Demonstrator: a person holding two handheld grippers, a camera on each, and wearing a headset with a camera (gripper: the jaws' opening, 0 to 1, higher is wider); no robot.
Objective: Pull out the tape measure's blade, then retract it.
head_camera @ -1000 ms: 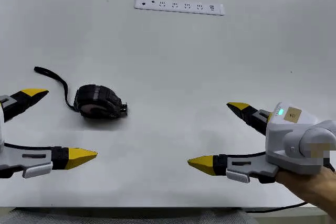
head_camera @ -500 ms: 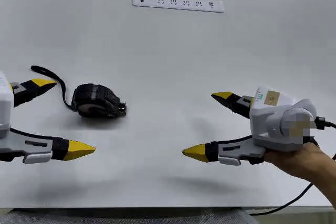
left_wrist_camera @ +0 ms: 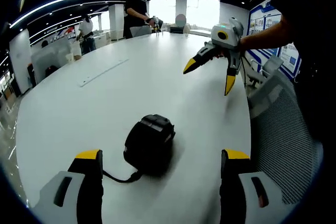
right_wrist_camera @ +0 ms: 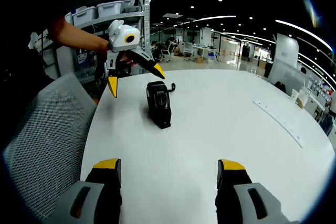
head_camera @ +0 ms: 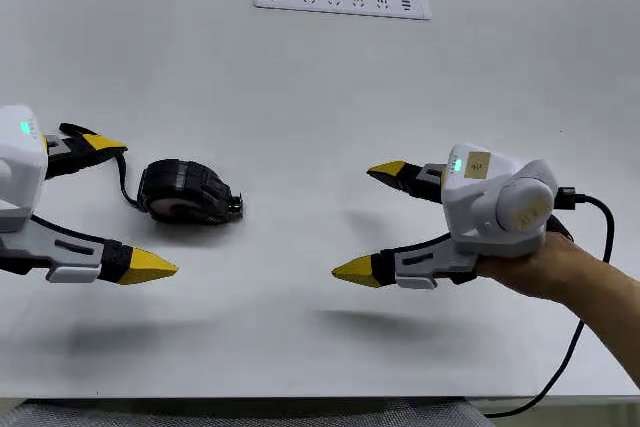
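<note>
Both grippers have closed in on the tape measure (head_camera: pixel 188 192) since the earlier frames. The left gripper (head_camera: pixel 125 205) has come in from the left edge until its spread jaws bracket the case's left end, and the right gripper (head_camera: pixel 368 220) has slid left towards the middle of the table (head_camera: pixel 300 97). The tape measure itself has not shifted. It lies on its side at the left, with its black strap (head_camera: pixel 126 185) trailing to the far left under the left gripper's far jaw. Its blade is fully wound in, and the mouth points right.

The right gripper's jaws are also wide apart and hold nothing, and they are well apart from the case.

The likeliest trouble is the strap. It runs right where the left jaws would close, so a pinch there could catch the cord rather than the case and leave the body free to slide. The case looks rounded and ribbed, so an off-centre squeeze may roll or tip it. The blade's end hook is small and sits low by the table, so the right jaws could miss it or slip off. If the hook is let go while the blade is out, the blade may whip back hard.

No brand can be read on the case. A tan sticker (head_camera: pixel 477 161) on the right gripper carries marks too small to read. The power strip (head_camera: pixel 342 2) at the far edge shows no legible text.
</note>
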